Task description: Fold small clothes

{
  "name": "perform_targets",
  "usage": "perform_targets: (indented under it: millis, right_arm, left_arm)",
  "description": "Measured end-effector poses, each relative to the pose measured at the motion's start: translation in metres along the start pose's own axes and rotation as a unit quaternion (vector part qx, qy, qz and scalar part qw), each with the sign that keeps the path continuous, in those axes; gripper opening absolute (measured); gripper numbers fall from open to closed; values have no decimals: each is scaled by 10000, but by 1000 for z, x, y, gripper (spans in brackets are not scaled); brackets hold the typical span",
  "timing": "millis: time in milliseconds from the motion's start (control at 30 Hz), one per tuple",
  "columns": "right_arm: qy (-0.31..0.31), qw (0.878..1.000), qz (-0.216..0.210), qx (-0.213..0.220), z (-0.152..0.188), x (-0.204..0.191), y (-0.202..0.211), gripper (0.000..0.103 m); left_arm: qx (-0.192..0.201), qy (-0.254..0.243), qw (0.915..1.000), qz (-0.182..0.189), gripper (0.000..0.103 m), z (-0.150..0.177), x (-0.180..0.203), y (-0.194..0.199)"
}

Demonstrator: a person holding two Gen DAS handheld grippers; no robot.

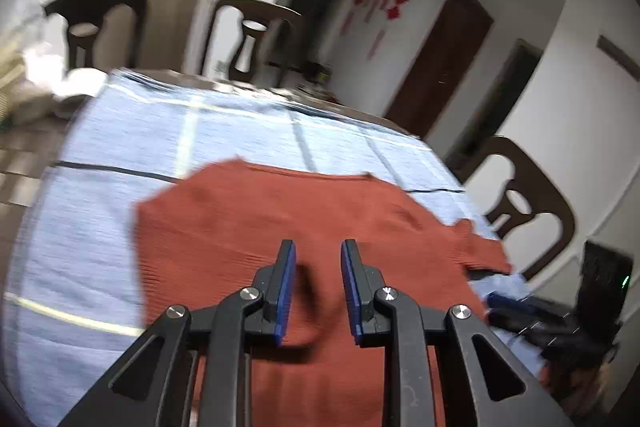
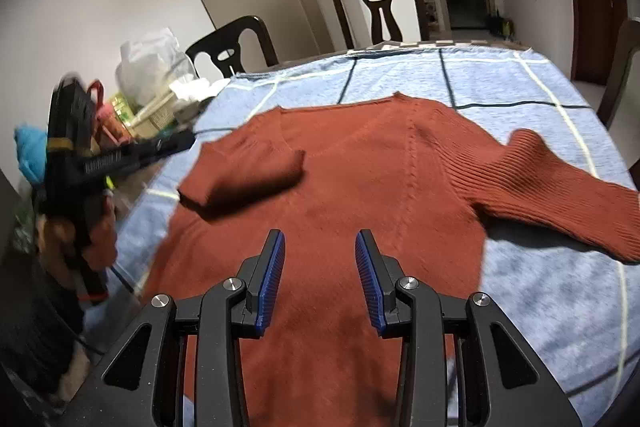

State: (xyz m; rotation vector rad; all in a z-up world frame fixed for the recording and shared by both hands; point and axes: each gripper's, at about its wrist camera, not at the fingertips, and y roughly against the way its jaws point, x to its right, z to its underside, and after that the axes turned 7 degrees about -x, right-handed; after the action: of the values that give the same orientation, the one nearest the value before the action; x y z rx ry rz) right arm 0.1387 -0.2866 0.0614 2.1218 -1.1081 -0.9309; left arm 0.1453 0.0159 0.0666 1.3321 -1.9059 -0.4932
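Tongs, two pairs. Our left tongs (image 1: 318,251) hang above the sweater with a modest gap between the blue pads and nothing in it. Our right tongs (image 2: 320,241) stand somewhat wider over the lower body of the sweater, also empty.

Blanket (image 2: 520,83): pale blue with a grid of lines, spread over the table. Loose underlay; if we pinch too deep it could come up with the knit.

Sweater (image 2: 360,167): rust red, lying flat on the blanket. Left sleeve (image 2: 244,175) is folded in across the chest. Right sleeve (image 2: 560,195) is spread out towards the table edge. We judge it could slide off that edge if dragged.

Clutter (image 2: 152,83): bags and bottles beside the table's left side, near our left hand (image 2: 80,227). A wide swing there could knock them.
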Motion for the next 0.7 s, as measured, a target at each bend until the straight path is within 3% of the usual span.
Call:
perform_targets:
  millis: [100, 233, 500, 700]
  right_arm:
    - [-153, 9996, -206, -117, -21, -5, -15, 38]
    - [-285, 9979, -431, -401, -45, -13, -50, 38]
    - [-1100, 9855, -740, -1057, -53, -4, -121, 38]
    - [-1588, 9766, -1125, -911, -46, 13, -100, 38]
  left_arm:
    - [-50, 98, 9981, -607, 25, 1, -25, 3]
    - [-181, 323, 9959, -827, 25, 9, -49, 0]
    - [-315, 205, 9961, -794, 25, 18, -56, -10]
    - [-368, -30, 9961, -805, 26, 19, -55, -13]
